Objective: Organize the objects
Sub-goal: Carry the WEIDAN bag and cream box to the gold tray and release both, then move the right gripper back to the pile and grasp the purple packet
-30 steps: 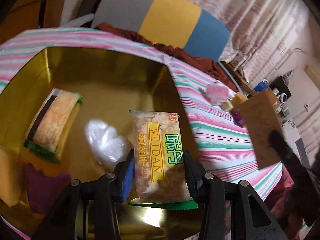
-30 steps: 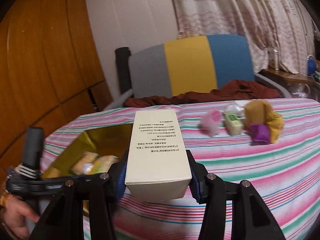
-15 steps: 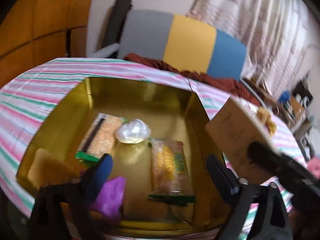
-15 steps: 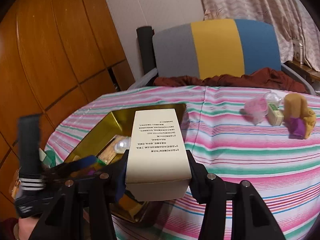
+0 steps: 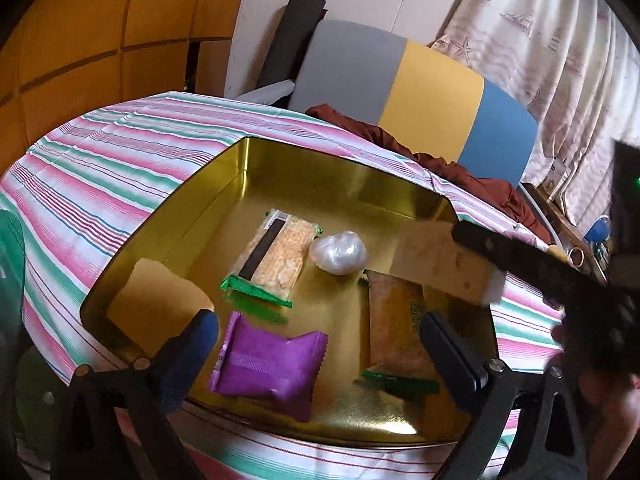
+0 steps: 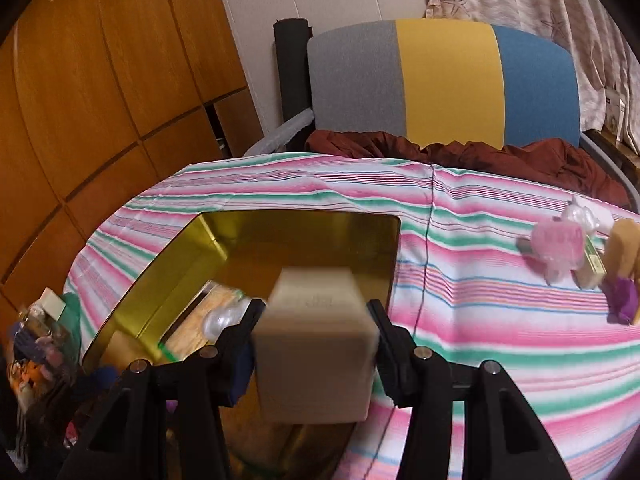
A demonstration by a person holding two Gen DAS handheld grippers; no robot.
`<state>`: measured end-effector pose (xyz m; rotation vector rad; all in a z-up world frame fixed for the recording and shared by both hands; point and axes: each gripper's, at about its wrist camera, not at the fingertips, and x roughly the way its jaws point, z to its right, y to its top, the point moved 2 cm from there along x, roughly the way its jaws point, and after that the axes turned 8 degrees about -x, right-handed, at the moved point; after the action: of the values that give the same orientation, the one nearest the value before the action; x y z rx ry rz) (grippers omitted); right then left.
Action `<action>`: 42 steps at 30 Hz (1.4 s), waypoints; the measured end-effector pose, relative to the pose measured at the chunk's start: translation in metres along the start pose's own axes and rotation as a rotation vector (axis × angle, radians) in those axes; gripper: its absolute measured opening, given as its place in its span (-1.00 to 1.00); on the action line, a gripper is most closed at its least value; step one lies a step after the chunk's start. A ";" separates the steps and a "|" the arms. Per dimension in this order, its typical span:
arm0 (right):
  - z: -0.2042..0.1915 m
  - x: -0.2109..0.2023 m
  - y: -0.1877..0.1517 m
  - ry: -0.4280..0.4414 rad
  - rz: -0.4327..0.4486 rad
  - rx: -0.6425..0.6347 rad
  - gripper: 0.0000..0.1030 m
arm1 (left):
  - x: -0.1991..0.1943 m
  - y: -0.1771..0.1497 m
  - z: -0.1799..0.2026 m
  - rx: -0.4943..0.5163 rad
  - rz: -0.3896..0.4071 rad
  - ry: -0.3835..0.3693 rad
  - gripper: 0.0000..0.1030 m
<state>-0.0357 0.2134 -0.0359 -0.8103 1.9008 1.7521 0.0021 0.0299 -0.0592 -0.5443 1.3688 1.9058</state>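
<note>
A gold tin (image 5: 304,160) sits on the striped tablecloth. It holds a green-edged cracker packet (image 5: 276,260), a pearly white wrapped ball (image 5: 340,252), a yellow snack packet (image 5: 394,320), a purple packet (image 5: 272,364) and a tan piece (image 5: 156,304). My left gripper (image 5: 316,322) hovers over the tin's near edge, its jaws opening wide and pressing on nothing. My right gripper (image 6: 316,308) is shut on a cream box (image 6: 316,344), held over the tin's right side (image 6: 296,224). The box (image 5: 436,264) also shows in the left wrist view, above the yellow packet.
On the cloth at the right lie a pink wrapped item (image 6: 558,244), a small carton (image 6: 592,268) and a tan plush with purple (image 6: 624,256). A grey, yellow and blue chair (image 6: 444,80) with a dark red cloth stands behind the table. Clutter lies at the left edge (image 6: 44,340).
My left gripper let go of the yellow packet, which now lies in the tin, and drew back with its jaws wide. My right gripper carried the cream box left, over the tin.
</note>
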 end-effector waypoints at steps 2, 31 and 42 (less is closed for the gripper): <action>0.003 0.010 0.006 0.004 -0.013 0.024 0.00 | 0.000 0.001 0.000 -0.004 -0.002 -0.003 0.97; 0.083 -0.039 -0.042 -0.082 0.017 0.203 0.04 | -0.010 -0.021 0.061 0.102 -0.038 -0.111 1.00; 0.168 -0.055 -0.093 -0.231 -0.054 0.295 0.04 | -0.013 -0.053 0.125 0.269 -0.100 -0.190 1.00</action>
<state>0.0544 0.3844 -0.0870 -0.5223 1.8999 1.4191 0.0592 0.1521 -0.0398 -0.2856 1.4153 1.6164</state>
